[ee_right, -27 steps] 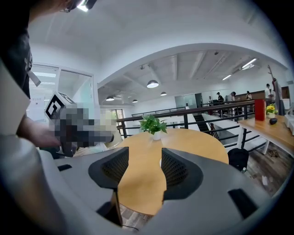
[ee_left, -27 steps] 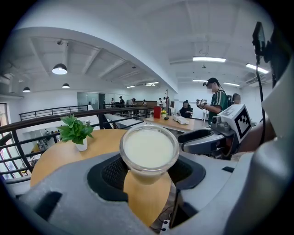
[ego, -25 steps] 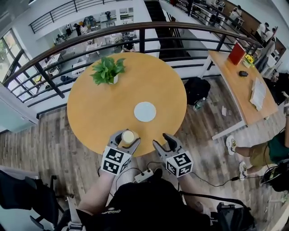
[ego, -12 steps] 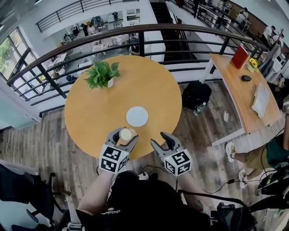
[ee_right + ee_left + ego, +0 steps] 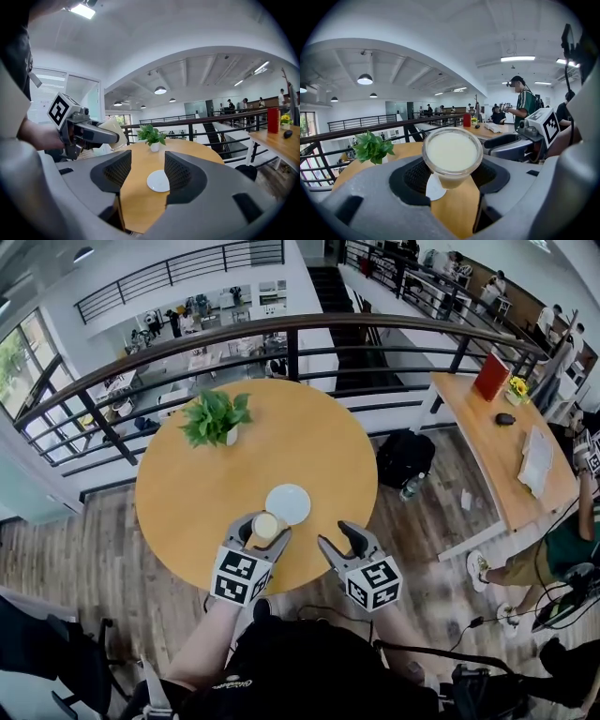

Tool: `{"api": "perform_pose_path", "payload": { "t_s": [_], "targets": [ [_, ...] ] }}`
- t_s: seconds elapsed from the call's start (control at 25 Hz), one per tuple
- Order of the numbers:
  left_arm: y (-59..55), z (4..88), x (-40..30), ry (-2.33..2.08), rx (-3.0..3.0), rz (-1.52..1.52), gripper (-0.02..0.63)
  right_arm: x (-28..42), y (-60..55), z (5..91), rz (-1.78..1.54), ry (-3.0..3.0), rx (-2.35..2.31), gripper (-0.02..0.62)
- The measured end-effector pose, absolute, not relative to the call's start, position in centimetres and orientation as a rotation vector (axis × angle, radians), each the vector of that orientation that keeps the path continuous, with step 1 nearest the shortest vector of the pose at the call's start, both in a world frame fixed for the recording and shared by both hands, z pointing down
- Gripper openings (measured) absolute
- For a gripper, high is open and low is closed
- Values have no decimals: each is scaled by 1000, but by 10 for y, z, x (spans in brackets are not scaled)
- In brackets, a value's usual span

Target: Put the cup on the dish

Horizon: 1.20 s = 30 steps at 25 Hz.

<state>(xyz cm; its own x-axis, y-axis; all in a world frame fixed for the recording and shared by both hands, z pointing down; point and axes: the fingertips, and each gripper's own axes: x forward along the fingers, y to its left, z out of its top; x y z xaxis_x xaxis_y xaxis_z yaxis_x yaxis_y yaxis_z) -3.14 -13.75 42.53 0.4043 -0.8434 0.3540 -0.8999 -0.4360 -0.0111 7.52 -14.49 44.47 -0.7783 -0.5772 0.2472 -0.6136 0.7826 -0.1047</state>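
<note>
A clear plastic cup (image 5: 452, 157) full of pale cream liquid sits between the pads of my left gripper (image 5: 261, 532), which is shut on it and holds it above the near edge of the round wooden table (image 5: 206, 474). From the head view the cup (image 5: 266, 526) lies just left of and nearer than the white dish (image 5: 288, 504). The dish (image 5: 158, 180) shows between the jaws of my right gripper (image 5: 148, 171), which stands open and empty. My right gripper (image 5: 340, 542) hovers over the table's near edge, right of the dish.
A potted green plant (image 5: 215, 418) stands at the far left of the table. A black railing (image 5: 281, 329) curves behind the table. A long wooden desk (image 5: 506, 437) with a red box stands at the right, and people are near it.
Both grippers have moved forward over the table edge, the left carrying the cup closer to the dish. The dish now lies right beside the cup in the head view.
</note>
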Motion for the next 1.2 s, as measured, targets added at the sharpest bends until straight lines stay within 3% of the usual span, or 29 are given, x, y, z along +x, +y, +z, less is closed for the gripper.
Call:
{"api": "perform_pose_path", "payload": {
  "t_s": [0.48,1.2],
  "targets": [
    [-169,417,-65,-1483,2555,452,256,30,-175,430,220,-2763,1022,222],
    [-193,467,-61,-1320,2512,555,256,36,-190,488,430,-2650,1071,221]
  ]
}}
